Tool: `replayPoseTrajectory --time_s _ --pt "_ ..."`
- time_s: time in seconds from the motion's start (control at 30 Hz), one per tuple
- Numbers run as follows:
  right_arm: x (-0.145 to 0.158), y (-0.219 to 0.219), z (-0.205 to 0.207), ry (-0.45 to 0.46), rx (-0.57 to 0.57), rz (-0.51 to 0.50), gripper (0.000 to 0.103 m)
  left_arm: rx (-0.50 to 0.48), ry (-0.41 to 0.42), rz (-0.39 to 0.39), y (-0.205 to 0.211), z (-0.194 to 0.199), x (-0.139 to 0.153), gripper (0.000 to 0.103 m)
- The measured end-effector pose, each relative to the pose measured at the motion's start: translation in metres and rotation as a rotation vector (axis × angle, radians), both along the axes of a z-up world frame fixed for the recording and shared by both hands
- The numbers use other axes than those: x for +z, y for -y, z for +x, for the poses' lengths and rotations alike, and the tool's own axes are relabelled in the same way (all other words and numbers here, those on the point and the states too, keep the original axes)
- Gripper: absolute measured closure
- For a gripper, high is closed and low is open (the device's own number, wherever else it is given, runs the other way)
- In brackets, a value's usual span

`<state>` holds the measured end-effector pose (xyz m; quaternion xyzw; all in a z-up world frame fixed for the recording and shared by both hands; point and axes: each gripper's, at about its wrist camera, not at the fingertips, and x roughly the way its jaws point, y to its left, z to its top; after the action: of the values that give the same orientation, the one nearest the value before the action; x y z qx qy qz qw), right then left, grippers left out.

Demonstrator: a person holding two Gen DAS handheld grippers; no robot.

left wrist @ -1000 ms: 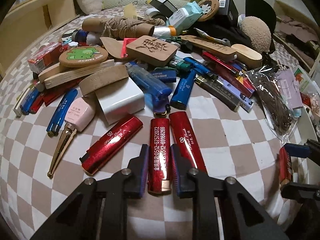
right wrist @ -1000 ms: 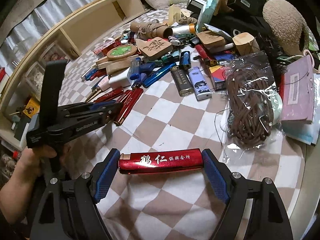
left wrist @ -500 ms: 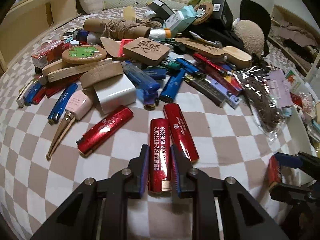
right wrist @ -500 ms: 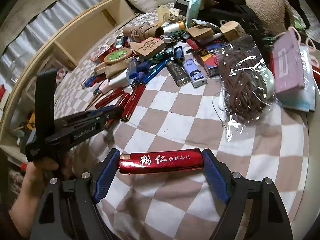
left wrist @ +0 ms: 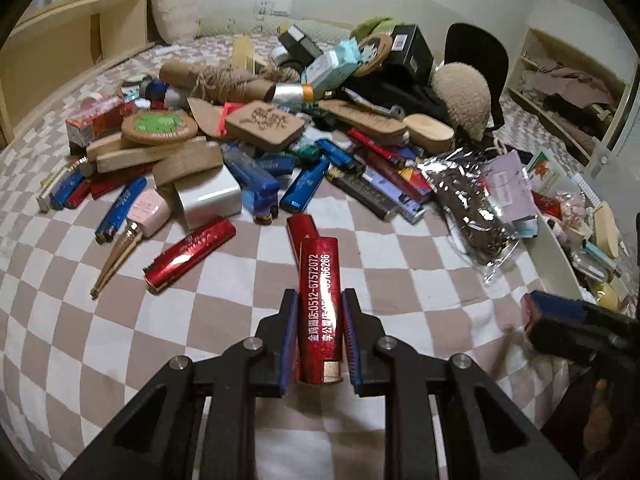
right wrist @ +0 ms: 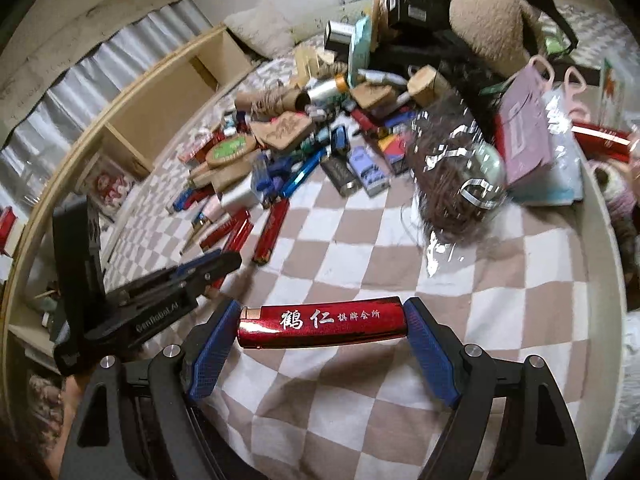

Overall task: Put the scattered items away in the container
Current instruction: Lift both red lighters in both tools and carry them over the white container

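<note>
My left gripper (left wrist: 319, 330) is shut on a red lighter with white digits (left wrist: 320, 304) and holds it lengthwise, lifted off the checkered cloth. My right gripper (right wrist: 322, 330) is shut on a red lighter with white characters (right wrist: 322, 322), held crosswise end to end above the cloth. The right gripper also shows at the right edge of the left wrist view (left wrist: 560, 316). The left gripper shows in the right wrist view (right wrist: 180, 280). A white container (right wrist: 604, 240) with mixed items stands at the right. Two more red lighters (left wrist: 188, 254) (left wrist: 302, 226) lie on the cloth.
A heap of lighters, wooden pieces, boxes and a twine roll (left wrist: 224, 82) covers the far cloth. A clear bag of brown cord (left wrist: 468, 200) lies by the container's edge. A wooden shelf (right wrist: 160, 96) runs along the left. A black chair (left wrist: 476, 56) stands behind.
My left gripper has lifted the digit-printed red lighter off the cloth. My right gripper, still holding its lighter, has moved toward the white container at the right.
</note>
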<state>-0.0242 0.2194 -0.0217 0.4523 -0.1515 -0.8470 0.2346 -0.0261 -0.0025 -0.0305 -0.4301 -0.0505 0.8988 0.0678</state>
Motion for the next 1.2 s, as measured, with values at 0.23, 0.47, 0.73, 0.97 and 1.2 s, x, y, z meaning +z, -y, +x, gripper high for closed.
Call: replayPoseTrajectory --time_s 0.23,0.47,0.73,0.97,1.2 --pt "0.052 -0.042 0.012 -0.122 -0.100 -0.016 0.020 -0.048 -0.081 0.012 -0.017 0.010 0.030 0.082" --pt "0.102 -0.118 0.036 -0.224 -0.271 0.027 0.020 -0.119 -0.144 0.055 -0.046 0.015 0.059 0.082" --pt "0.104 -0.208 0.069 -0.166 -0.463 0.080 0.020 -0.233 -0.201 0.091 -0.101 0.018 0.090 0.082" --pt "0.076 -0.270 0.078 -0.067 -0.545 0.105 0.020 -0.331 -0.213 0.103 -0.151 0.016 0.102 0.082" --pt "0.052 -0.276 0.059 -0.048 -0.458 0.307 0.020 -0.389 -0.197 0.091 -0.188 0.014 0.097 0.082"
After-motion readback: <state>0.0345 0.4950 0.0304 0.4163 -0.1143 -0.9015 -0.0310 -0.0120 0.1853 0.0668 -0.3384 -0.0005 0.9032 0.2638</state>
